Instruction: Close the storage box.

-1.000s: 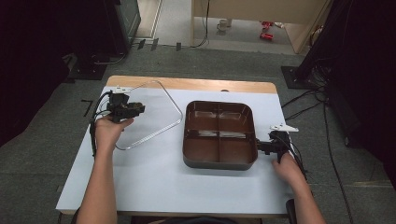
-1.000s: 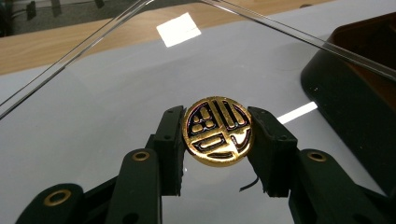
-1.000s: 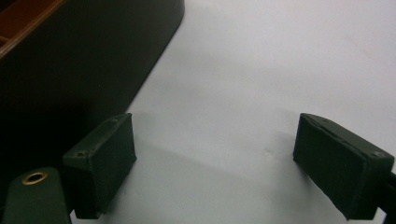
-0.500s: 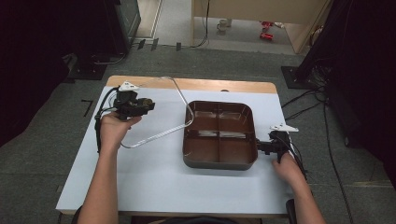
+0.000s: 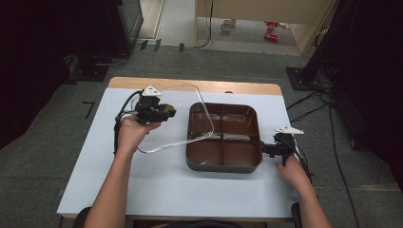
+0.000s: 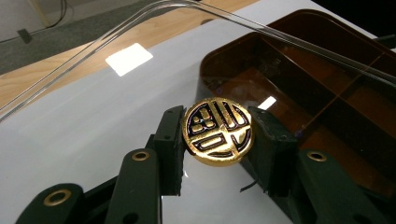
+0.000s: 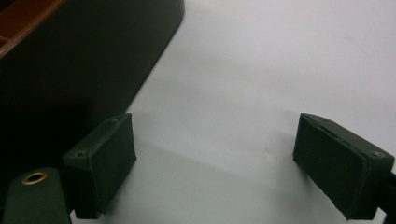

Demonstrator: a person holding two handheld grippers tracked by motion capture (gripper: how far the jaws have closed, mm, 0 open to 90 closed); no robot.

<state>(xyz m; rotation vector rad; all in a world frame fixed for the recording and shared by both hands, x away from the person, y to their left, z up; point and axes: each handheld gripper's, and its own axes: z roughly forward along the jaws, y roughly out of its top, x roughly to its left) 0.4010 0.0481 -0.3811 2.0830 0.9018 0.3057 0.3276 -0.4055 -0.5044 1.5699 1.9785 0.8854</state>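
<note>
The left gripper (image 6: 217, 133) had its jaws clamped on the gold knob (image 6: 218, 131) of a clear lid (image 5: 178, 118), apparently tilted, overlapping the brown tray's (image 5: 223, 164) left edge. The right gripper (image 7: 215, 163) sat with jaws wide and empty beside the tray's right wall.

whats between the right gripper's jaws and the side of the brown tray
Nothing: in the right gripper view, bare white table separates the open right gripper from the brown tray wall, which stands just beside one jaw, apparently not touching.

Lab or studio: black drapes (image 5: 43, 71), floor cables (image 5: 313, 107), grey carpet (image 5: 228, 64).
</note>
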